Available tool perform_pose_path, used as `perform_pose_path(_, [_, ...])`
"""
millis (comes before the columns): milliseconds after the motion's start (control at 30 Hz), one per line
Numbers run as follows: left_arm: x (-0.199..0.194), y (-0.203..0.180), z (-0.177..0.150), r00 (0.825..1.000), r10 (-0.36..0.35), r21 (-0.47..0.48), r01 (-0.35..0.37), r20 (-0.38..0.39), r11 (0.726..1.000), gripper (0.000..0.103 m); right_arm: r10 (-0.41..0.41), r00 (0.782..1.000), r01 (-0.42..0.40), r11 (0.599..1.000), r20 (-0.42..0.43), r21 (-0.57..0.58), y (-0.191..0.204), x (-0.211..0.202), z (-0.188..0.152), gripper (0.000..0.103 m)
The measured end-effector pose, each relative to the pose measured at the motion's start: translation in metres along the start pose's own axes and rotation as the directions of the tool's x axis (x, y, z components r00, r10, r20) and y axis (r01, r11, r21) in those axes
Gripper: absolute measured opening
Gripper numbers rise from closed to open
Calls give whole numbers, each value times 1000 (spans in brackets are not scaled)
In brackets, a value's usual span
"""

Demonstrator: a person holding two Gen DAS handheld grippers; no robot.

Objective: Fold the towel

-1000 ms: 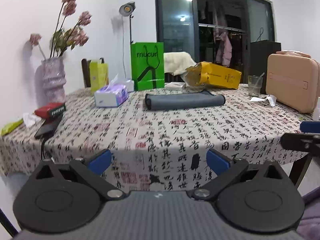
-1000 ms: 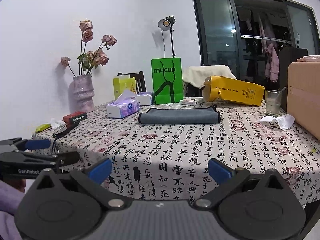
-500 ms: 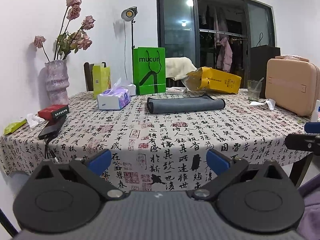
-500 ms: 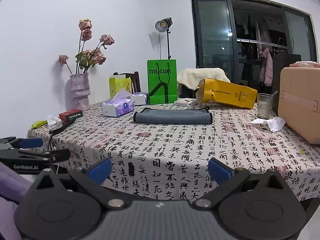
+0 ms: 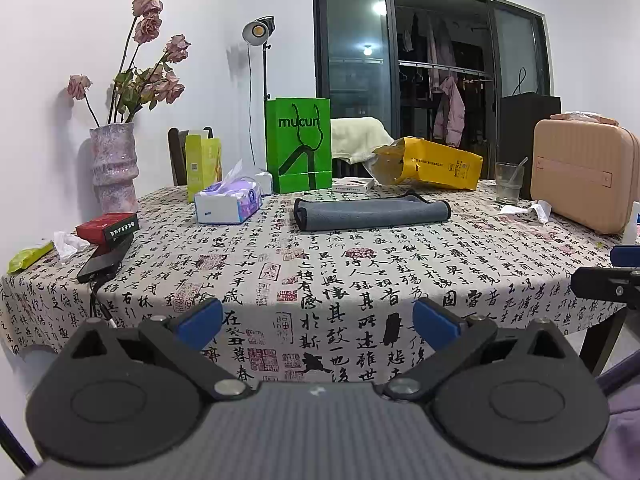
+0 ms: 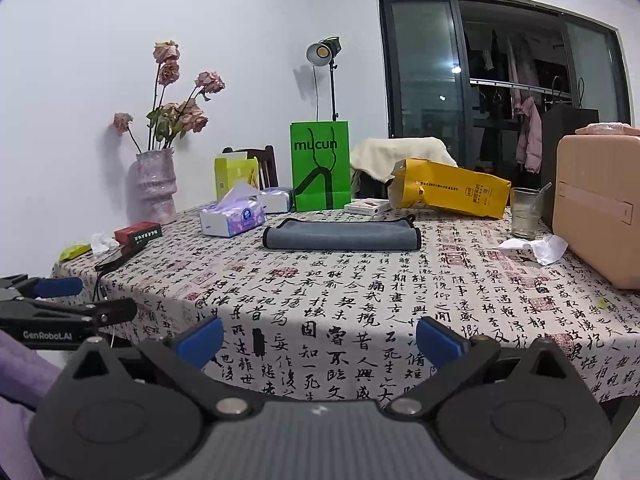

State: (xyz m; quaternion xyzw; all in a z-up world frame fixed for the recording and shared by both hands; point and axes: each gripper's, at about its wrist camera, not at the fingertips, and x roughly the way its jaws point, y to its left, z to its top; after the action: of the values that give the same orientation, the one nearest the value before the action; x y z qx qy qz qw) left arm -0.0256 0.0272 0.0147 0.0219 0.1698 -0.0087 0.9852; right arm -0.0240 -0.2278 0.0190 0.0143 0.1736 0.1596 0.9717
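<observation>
On the far half of the table [image 5: 360,280], in front of the green bag [image 5: 299,148], the gray towel [image 5: 372,212] lies as a long narrow band, apparently folded already. Both the left gripper [image 5: 316,324] and the right gripper [image 6: 318,338] hang before the near edge, jaws wide apart and holding nothing. I judge the next move is a reach forward to the towel's ends. Compared with a second ago, both cameras sit slightly lower and the towel has not moved.

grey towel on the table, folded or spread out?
Folded. The grey towel lies as a narrow strip with a rounded doubled edge at its left end and stacked layers at the right. How many folds: cannot tell.
</observation>
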Motion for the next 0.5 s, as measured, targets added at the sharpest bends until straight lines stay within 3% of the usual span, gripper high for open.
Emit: perform_pose_path(500, [0,-1,0,1000,1,-1,-1,2,1000,103,-1,1000,1,1000,0,-4,-1,0,-1,103])
